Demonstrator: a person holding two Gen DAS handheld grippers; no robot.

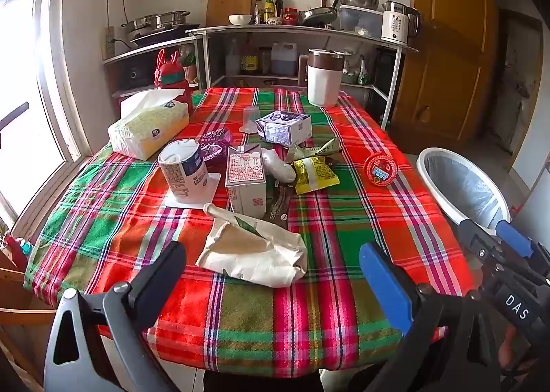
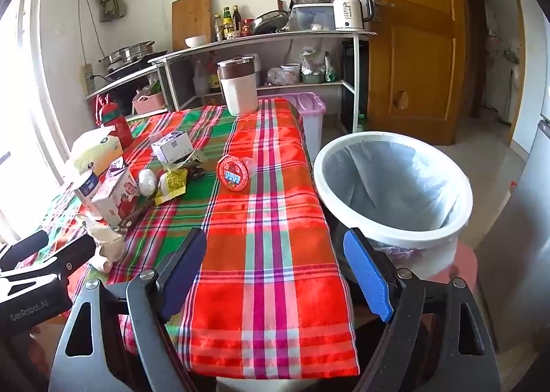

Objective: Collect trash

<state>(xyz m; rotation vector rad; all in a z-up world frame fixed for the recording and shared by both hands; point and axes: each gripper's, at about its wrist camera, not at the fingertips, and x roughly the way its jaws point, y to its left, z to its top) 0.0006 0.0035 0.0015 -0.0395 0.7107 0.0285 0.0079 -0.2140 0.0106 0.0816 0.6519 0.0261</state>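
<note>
Trash lies on a plaid tablecloth [image 1: 343, 220]: a crumpled paper bag [image 1: 252, 247] nearest me, a pink carton [image 1: 245, 178], a paper cup [image 1: 184, 170], a yellow wrapper [image 1: 314, 173], a red round lid [image 1: 380, 168] and a white-purple box [image 1: 283, 127]. A white bin with a grey liner [image 2: 395, 185] stands to the right of the table; it also shows in the left wrist view [image 1: 462, 185]. My left gripper [image 1: 275, 275] is open and empty just before the paper bag. My right gripper [image 2: 275, 268] is open and empty over the table's right front part, beside the bin.
A tissue pack [image 1: 149, 127], a red bottle [image 1: 173, 82] and a white jug [image 1: 323, 77] stand at the table's back. A shelf unit [image 1: 309, 34] with pots and a kettle is behind. A lilac bin [image 2: 311, 117] and a wooden door [image 2: 412, 48] are to the right.
</note>
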